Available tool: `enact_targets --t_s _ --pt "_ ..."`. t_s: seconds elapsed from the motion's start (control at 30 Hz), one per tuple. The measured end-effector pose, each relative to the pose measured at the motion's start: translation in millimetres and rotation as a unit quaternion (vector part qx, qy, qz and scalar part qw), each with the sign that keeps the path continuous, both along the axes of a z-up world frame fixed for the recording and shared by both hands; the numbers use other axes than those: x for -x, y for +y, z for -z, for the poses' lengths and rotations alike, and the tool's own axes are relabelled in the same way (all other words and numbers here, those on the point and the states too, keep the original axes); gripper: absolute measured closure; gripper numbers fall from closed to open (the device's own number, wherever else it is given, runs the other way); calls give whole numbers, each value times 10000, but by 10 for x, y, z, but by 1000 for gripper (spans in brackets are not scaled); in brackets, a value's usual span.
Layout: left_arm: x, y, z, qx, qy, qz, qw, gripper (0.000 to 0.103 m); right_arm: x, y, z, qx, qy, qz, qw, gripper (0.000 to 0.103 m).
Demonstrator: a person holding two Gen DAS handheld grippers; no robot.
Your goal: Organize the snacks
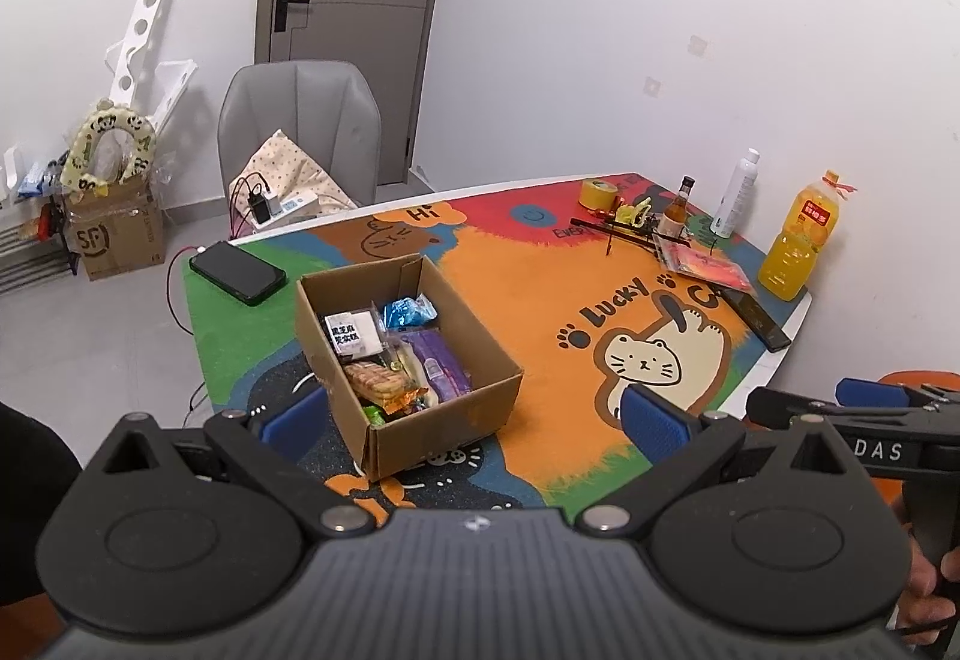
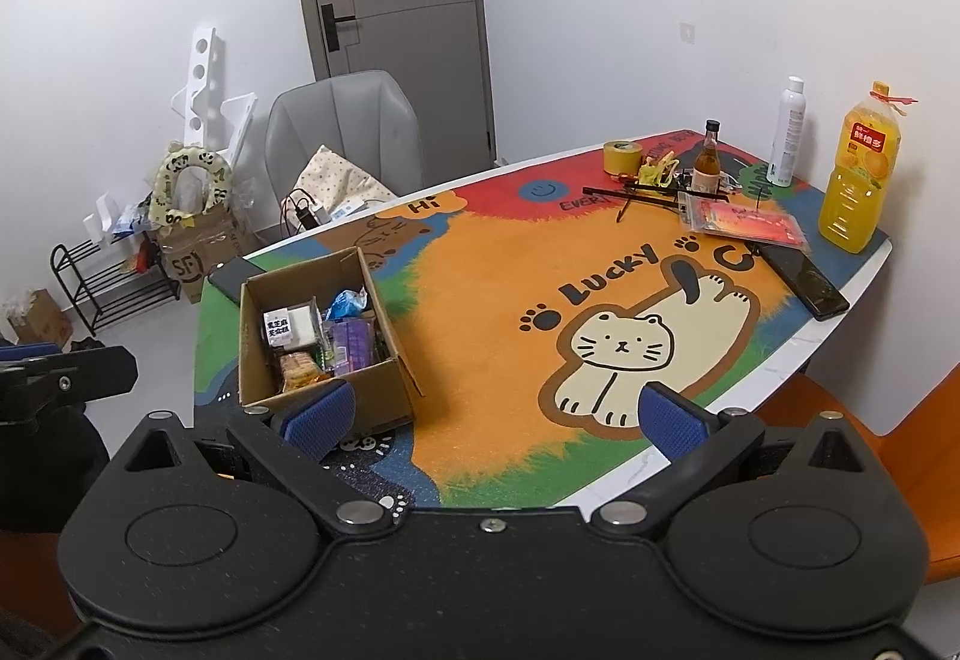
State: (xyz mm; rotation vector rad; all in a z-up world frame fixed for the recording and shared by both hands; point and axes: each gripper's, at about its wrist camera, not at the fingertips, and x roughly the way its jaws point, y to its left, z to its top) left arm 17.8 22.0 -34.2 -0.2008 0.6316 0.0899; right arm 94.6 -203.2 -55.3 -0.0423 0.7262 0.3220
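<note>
An open cardboard box (image 1: 444,420) stands on the colourful cat mat (image 1: 540,312). It holds several snack packs: a white pack with black label (image 1: 351,333), a blue pack (image 1: 408,311), a purple pack (image 1: 441,363) and a biscuit pack (image 1: 378,381). The box also shows in the right wrist view (image 2: 372,396). My left gripper (image 1: 474,423) is open and empty, held above the box's near corner. My right gripper (image 2: 495,417) is open and empty, above the mat to the right of the box; it shows at the right edge of the left wrist view (image 1: 840,408).
A phone (image 1: 237,270) lies left of the box and another phone (image 2: 804,279) at the right edge. A juice bottle (image 2: 855,174), white spray can (image 2: 787,132), small glass bottle (image 2: 708,159), tape roll (image 2: 621,156) and red packets (image 2: 750,225) are at the far right. A grey chair (image 2: 348,126) stands behind the table.
</note>
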Motion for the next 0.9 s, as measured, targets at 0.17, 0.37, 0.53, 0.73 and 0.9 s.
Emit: enact_targets --t_s 0.17,0.37,0.53,0.73,0.9 --pt "13 -51 -45 16 -55 4 10000 0 9 -25 -4 -44 -16 -20 10000 0" --pt "13 -57 -44 25 -48 -14 10000 0 17 -21 -6 -39 -22 -21 10000 0" --pt "13 -77 -49 35 -63 -17 10000 0 19 -34 -15 -33 -24 -13 10000 0" --pt "29 -80 -65 47 -63 -74 9999 0 16 -32 -8 -7 -9 -74 10000 0" --pt "44 -77 -68 62 -65 -91 9999 0 6 -25 -5 -25 32 -132 9999 0"
